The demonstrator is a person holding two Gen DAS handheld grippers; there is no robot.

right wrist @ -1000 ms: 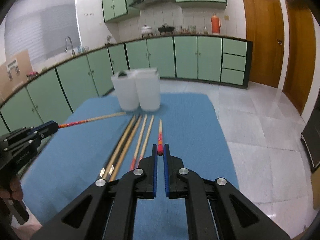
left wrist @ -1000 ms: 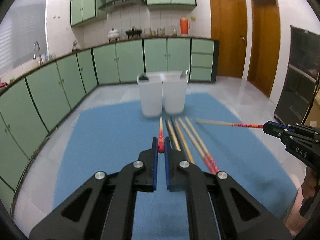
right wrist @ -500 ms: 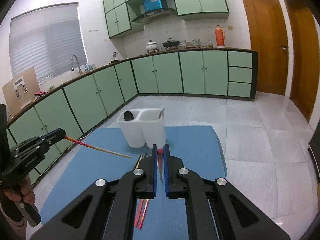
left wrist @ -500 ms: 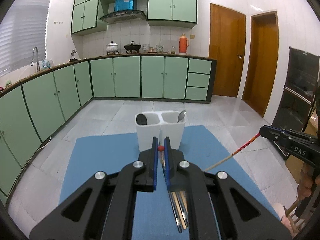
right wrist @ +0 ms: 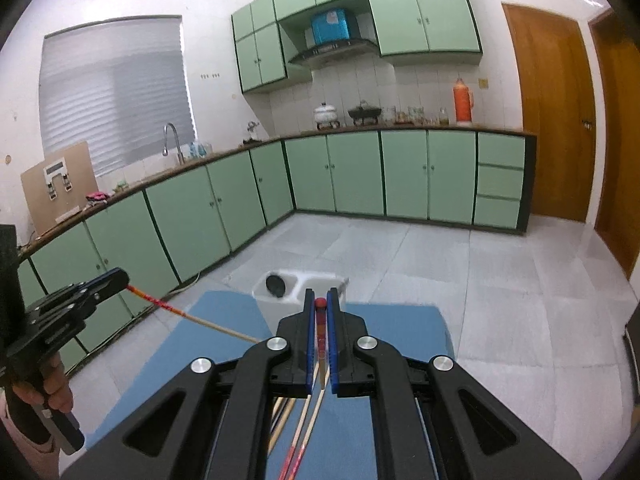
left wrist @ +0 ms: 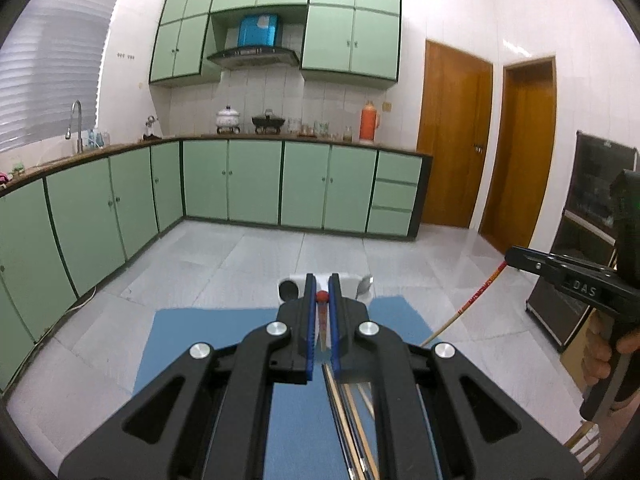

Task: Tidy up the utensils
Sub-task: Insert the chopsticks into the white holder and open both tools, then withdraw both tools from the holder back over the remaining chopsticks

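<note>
Both jaws clamped, each gripping one chopstick (left wrist: 321, 322)

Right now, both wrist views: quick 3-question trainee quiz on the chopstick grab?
1. True or false: the left gripper and the right gripper each clamp one chopstick.
2. What colour is the mat?
3. Where are the other chopsticks? A) in the holder B) on the mat C) on the counter

Key: 1 true; 2 blue; 3 B
</note>
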